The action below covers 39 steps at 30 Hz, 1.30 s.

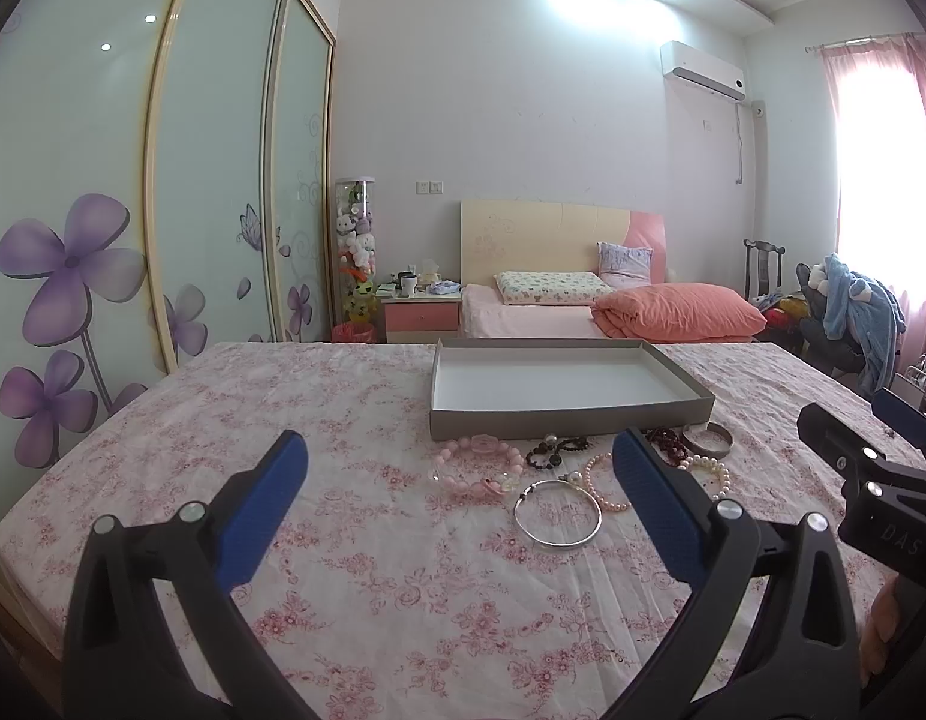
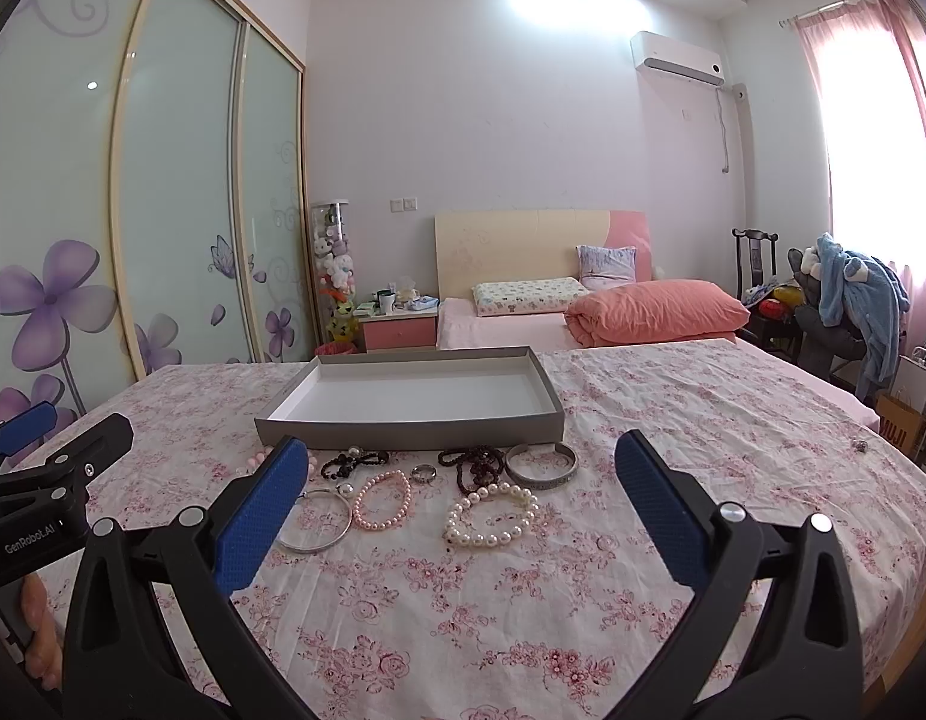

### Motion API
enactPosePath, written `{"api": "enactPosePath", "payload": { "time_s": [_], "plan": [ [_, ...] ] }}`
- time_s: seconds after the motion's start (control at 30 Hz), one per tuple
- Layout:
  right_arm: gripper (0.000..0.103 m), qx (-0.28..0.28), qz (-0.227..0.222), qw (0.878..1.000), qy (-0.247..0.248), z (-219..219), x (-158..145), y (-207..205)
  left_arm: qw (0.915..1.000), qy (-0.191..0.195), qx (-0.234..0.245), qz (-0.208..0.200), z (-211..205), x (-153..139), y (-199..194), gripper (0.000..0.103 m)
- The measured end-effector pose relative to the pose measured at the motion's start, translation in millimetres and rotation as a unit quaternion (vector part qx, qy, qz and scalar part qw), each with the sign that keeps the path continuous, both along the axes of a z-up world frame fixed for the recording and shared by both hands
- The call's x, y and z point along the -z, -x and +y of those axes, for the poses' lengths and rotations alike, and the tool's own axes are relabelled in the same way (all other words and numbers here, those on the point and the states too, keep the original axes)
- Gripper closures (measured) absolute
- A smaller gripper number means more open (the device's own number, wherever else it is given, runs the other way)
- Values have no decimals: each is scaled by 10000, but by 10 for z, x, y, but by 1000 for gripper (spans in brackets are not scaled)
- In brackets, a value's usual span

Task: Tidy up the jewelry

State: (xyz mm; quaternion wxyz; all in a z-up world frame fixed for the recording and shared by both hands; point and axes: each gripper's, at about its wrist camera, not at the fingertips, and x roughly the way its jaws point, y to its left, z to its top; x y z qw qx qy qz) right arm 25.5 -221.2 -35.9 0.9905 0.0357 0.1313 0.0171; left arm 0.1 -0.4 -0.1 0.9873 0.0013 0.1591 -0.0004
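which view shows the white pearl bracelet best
The right wrist view: the white pearl bracelet lies whole between the open fingers. In the left wrist view only part of it shows behind the finger.

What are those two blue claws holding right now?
Nothing. The left gripper and right gripper both stand open and empty above the bracelets, which lie untouched.

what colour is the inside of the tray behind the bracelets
White inside, with grey outer walls; the tray shows best in the right wrist view.

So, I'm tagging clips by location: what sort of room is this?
A home bedroom, most likely: a bed with pillows, a sliding-door wardrobe and a bedside table stand behind the work surface.
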Motion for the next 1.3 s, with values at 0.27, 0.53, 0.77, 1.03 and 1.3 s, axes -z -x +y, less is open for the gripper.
{"api": "enactPosePath", "payload": {
  "time_s": [0.27,0.53,0.77,1.03,1.3],
  "plan": [
    [2,-3,6,10000,-5,1,2,-2,10000,8,-8,0,9,3,1,4],
    [2,2,7,10000,-8,2,4,0,10000,4,-1,11,2,3,-7,4],
    [2,-1,12,10000,-12,4,5,-1,10000,0,1,27,-12,17,-12,4],
    [2,-2,13,10000,-13,5,8,-2,10000,4,0,19,4,1,-6,4],
    [2,0,17,10000,-13,7,12,-6,10000,0,6,16,-3,1,7,4]
  ]
}}
